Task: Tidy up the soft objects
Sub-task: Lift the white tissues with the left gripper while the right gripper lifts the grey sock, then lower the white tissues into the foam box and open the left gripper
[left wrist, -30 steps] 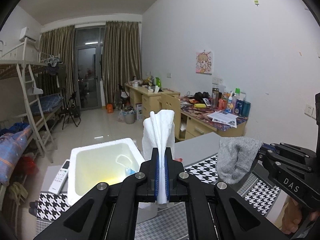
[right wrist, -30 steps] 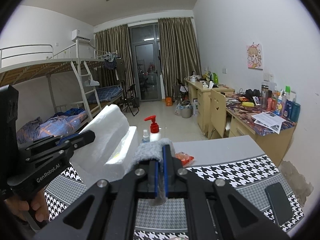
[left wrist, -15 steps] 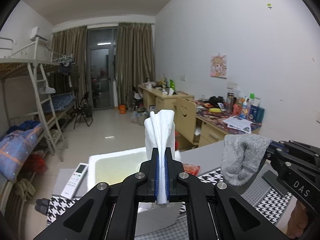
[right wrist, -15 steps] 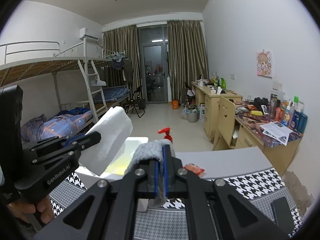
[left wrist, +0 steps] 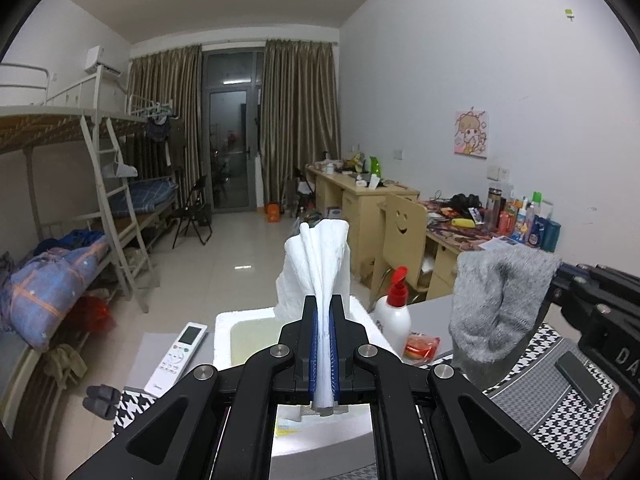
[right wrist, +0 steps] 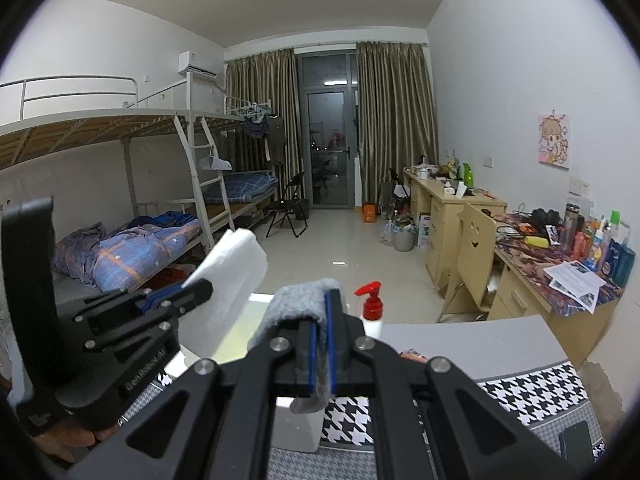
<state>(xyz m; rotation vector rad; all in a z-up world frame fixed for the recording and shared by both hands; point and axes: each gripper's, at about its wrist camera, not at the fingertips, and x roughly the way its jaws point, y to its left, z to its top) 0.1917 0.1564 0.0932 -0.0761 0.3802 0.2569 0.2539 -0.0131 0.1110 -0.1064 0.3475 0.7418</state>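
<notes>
Above the foam box point(left wrist: 224, 322), each hand-held gripper clamps cloth: left point(left wrist: 324, 344) upright white towel point(left wrist: 316, 276), right point(right wrist: 322, 344) grey sock point(right wrist: 296, 308).

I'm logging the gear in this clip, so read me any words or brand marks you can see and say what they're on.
"GenRobot.AI": on the left gripper body, right wrist view.
"DA", cut off at the picture's edge: on the right gripper body, left wrist view.
Remote control buttons, desk bottles and the paper sheet: too small to read.
</notes>
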